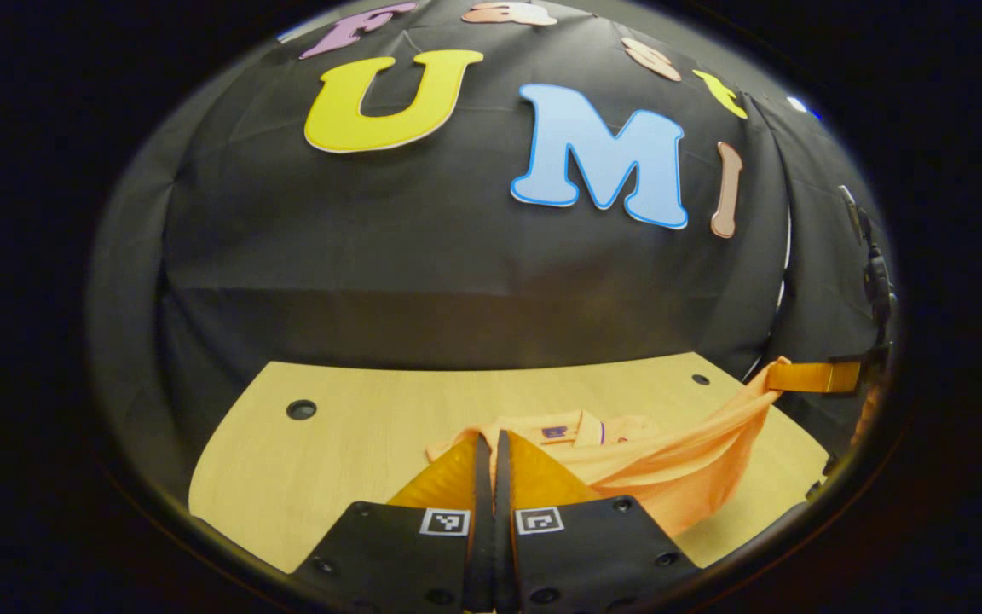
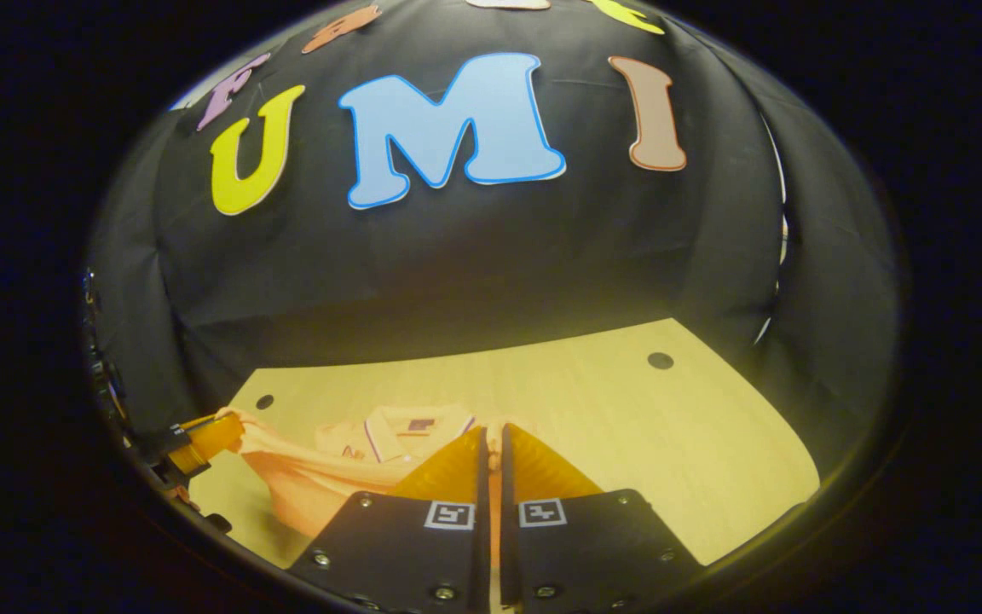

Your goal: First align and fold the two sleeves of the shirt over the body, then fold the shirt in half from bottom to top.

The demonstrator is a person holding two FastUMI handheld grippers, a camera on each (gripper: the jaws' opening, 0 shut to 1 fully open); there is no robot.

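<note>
An orange polo shirt (image 1: 678, 477) lies on the wooden table (image 1: 355, 435) with its collar (image 1: 572, 431) towards the wall. My left gripper (image 1: 492, 439) is shut on an edge of the shirt, held above the table. From it the cloth stretches in a raised band to my right gripper (image 1: 815, 375) farther off at the right, which pinches the other end. In the right gripper view, my right gripper (image 2: 493, 435) is shut, with a strip of orange cloth between its fingers. The shirt (image 2: 320, 477) and its collar (image 2: 410, 431) lie to the left there, with the left gripper (image 2: 210, 435) gripping the far corner.
The table has round holes near its back corners (image 1: 301, 409) (image 1: 701, 379) (image 2: 660, 360). The black cloth wall (image 1: 457, 256) stands right behind the table. Bare wood (image 2: 670, 443) lies to the right of the shirt.
</note>
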